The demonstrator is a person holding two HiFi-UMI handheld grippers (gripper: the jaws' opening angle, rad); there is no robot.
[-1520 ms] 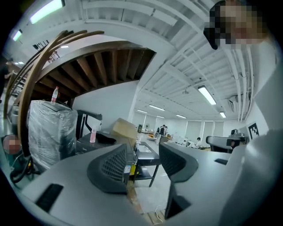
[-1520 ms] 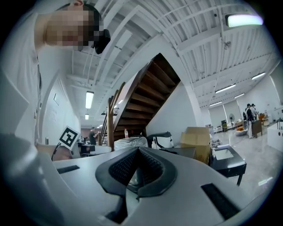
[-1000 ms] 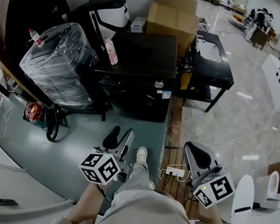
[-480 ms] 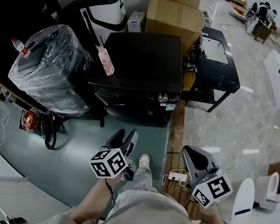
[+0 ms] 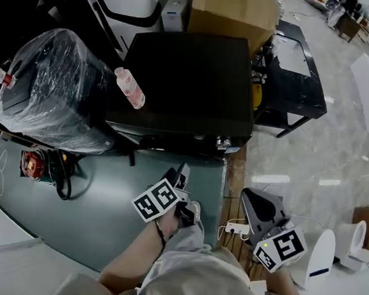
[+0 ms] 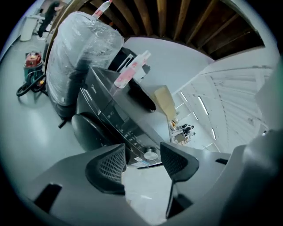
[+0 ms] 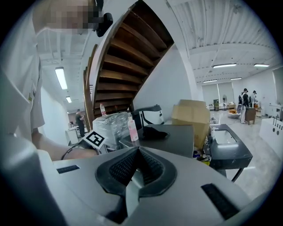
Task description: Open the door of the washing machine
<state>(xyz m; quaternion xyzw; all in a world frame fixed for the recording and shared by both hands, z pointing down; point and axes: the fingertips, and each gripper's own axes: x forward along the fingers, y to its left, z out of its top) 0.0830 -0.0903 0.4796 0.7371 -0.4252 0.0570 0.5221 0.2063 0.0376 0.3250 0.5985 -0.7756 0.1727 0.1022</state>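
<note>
The black washing machine (image 5: 190, 80) stands straight ahead, its flat top facing me and its front a thin strip with a silver knob (image 5: 222, 142). In the left gripper view its control panel (image 6: 119, 123) and dark round door (image 6: 86, 132) lie just beyond the jaws; the door looks closed. My left gripper (image 5: 178, 172) is open with nothing between its pads, close in front of the machine's front. My right gripper (image 5: 256, 208) hangs low at the right, well back from the machine; its jaws (image 7: 137, 170) are shut on nothing.
A pink-labelled bottle (image 5: 129, 88) stands on the machine's left top edge. A plastic-wrapped appliance (image 5: 52, 87) sits at the left, cardboard boxes (image 5: 232, 10) behind, a black low table (image 5: 294, 63) at the right. A power strip (image 5: 232, 228) and a white toilet (image 5: 329, 253) lie beside my feet.
I have come closer to the washing machine. My left gripper has risen and gone forward towards the machine's front. The right gripper has stayed low at the right.
</note>
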